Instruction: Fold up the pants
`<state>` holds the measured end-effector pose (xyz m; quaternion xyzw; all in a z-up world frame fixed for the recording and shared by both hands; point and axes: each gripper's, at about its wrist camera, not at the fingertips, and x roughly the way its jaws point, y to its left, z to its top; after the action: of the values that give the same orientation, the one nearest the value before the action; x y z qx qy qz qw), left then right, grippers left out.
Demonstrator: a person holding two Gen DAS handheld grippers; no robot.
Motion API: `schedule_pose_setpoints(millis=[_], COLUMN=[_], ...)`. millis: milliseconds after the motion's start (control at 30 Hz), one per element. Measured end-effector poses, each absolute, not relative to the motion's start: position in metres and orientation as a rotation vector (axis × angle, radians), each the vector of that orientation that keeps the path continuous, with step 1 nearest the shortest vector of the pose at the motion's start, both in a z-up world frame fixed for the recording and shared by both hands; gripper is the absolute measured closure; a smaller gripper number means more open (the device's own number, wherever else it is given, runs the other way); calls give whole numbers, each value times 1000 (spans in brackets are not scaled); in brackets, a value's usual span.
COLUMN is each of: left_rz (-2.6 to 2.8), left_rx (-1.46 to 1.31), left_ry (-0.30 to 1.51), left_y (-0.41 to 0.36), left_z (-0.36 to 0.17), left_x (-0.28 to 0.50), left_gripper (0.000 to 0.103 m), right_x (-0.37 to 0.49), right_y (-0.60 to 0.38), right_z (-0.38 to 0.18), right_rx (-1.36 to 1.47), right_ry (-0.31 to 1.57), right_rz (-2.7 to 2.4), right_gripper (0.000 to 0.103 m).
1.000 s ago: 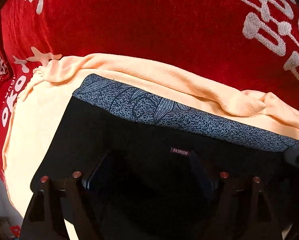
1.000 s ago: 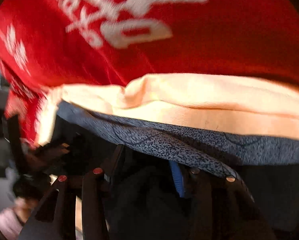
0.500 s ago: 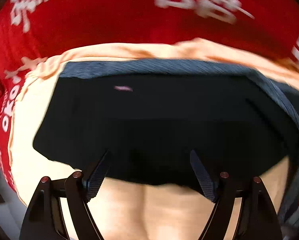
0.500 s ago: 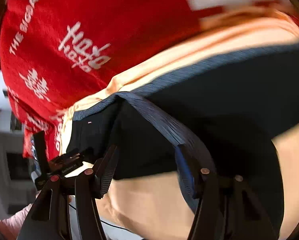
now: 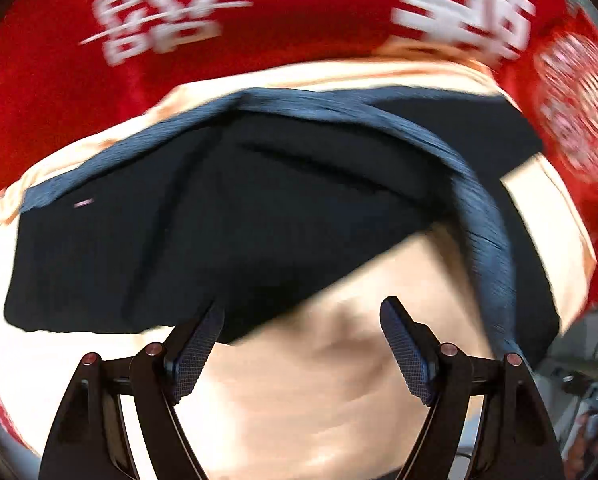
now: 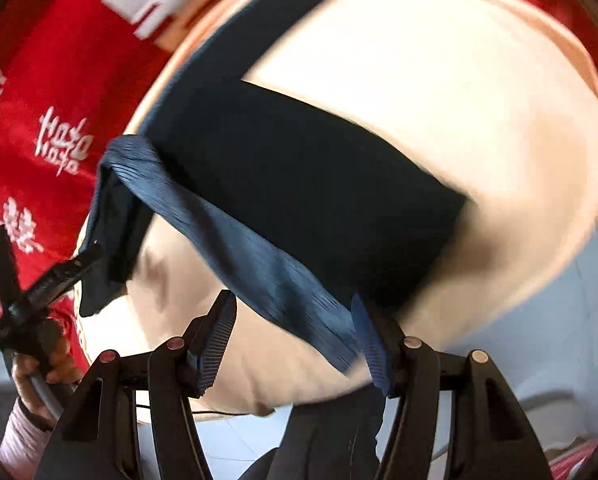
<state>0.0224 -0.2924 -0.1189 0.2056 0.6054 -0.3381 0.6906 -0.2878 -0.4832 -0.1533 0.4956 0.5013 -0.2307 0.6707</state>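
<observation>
Nearest in the left wrist view, the left gripper point(image 5: 299, 344) has its jaws spread wide and released, nothing between them; just beyond lies the peach cloth point(image 5: 319, 392), then the dark pants point(image 5: 227, 224), spread on that cloth over the red printed cover point(image 5: 299, 12) of the bench. In the right wrist view, the right gripper point(image 6: 295, 340) has just been opening its jaws; the grey-blue waistband point(image 6: 259, 256) hangs between them and brushes the right-hand pad, though whether that pad still pinches it I cannot tell, since blur hides the contact.

Risk, as I judge it: if the band snags on that pad as the hand moves away, the lifted flap would drag and undo the fold; the loose peach cloth could also bunch beneath.

Only the right view shows the person's hand point(image 6: 35, 364) gripping the left tool's handle; only the left view shows the pants' far edge lying flat.
</observation>
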Motion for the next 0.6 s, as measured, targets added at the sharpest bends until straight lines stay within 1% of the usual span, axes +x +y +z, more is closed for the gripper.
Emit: schedule_pose_setpoints(millis=[100, 233, 333, 467, 533, 600], left_rz=[-846, -906, -907, -883, -870, -859], left_rx=[460, 478, 505, 522, 500, 487], left_ry=[1364, 1405, 1448, 1468, 1497, 1518], left_y=[-315, -348, -368, -388, -393, -398], left_z=[-115, -134, -154, -164, -167, -169], left_x=[-5, -28, -41, -51, -52, -57], left_gripper=[22, 22, 22, 22, 22, 22], right_x=[-316, -330, -327, -313, -309, -307], right_y=[-479, -472, -474, -481, -482, -483], right_z=[-167, -190, -202, -199, -200, -204], right_rx=[1183, 1228, 1286, 1278, 1265, 1253], right_ry=[1126, 1152, 1115, 1072, 1091, 1126], right_rz=[-557, -559, -499, -395, -352, -335], right_gripper=[39, 39, 41, 48, 53, 63])
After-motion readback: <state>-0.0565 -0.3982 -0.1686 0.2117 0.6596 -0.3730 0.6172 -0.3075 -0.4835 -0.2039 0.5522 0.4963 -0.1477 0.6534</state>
